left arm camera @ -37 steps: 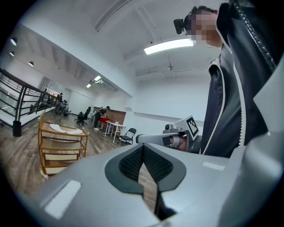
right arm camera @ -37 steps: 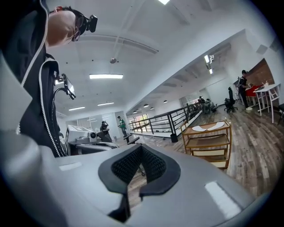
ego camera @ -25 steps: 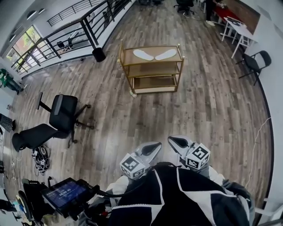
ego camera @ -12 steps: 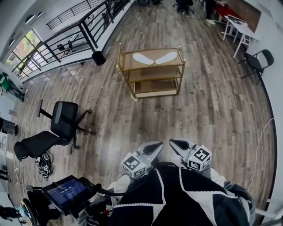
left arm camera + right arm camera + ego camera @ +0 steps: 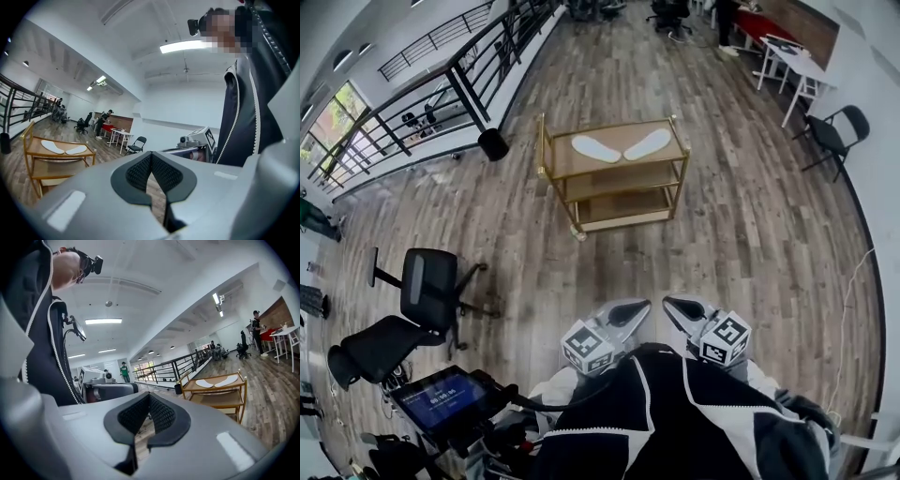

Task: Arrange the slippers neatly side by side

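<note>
Two slippers (image 5: 595, 148) are seen splayed in a V on the cart (image 5: 562, 161), unaligned; left gripper (image 5: 630, 312) and right gripper (image 5: 677, 307) are held closed, empty, well apart from them.

Bare wooden floor (image 5: 609, 262) lies open toward 12 o'clock, up to the gold cart (image 5: 619, 167). Its top shelf is open from above; one slipper (image 5: 595, 148) and the other slipper (image 5: 649, 143) take the middle. An office chair (image 5: 427, 281) stands at 9 o'clock, a black bin (image 5: 493, 143) and railing (image 5: 478, 66) at 11, a folding chair (image 5: 830, 136) at 2.
</note>
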`<state>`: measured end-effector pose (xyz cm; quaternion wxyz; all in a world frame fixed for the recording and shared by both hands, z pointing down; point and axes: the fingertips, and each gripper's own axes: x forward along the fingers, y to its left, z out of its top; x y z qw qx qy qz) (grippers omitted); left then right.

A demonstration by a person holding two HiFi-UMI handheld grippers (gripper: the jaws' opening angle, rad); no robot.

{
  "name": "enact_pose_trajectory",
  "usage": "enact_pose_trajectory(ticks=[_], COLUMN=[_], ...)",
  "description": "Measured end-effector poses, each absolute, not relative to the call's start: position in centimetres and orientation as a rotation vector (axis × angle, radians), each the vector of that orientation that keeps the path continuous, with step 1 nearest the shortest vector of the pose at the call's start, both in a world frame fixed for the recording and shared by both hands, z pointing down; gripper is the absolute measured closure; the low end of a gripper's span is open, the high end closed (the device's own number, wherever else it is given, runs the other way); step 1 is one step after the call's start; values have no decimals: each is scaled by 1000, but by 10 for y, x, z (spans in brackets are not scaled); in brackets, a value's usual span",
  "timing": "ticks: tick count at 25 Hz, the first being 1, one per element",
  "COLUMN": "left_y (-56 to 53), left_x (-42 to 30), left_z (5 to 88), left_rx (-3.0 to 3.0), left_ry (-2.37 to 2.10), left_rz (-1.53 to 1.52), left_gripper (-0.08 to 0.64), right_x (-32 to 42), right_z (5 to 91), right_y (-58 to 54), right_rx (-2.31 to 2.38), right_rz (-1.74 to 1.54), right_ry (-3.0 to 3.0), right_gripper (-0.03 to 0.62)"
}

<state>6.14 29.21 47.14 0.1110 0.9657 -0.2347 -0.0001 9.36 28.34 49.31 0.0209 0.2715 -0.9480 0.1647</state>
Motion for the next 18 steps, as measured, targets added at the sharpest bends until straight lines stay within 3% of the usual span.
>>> enact_pose_trajectory(ticks=[18], left_y=[179], left_x=[-31], left_z=[492], left_rx=[2803], left_ry=[-640], left_rz=[-67], left_gripper=[549], right_x=[-7], right_z=[497], right_y=[170], right_rx=[841], right_rz=[455], right_ry=[-2892], right_gripper=[588])
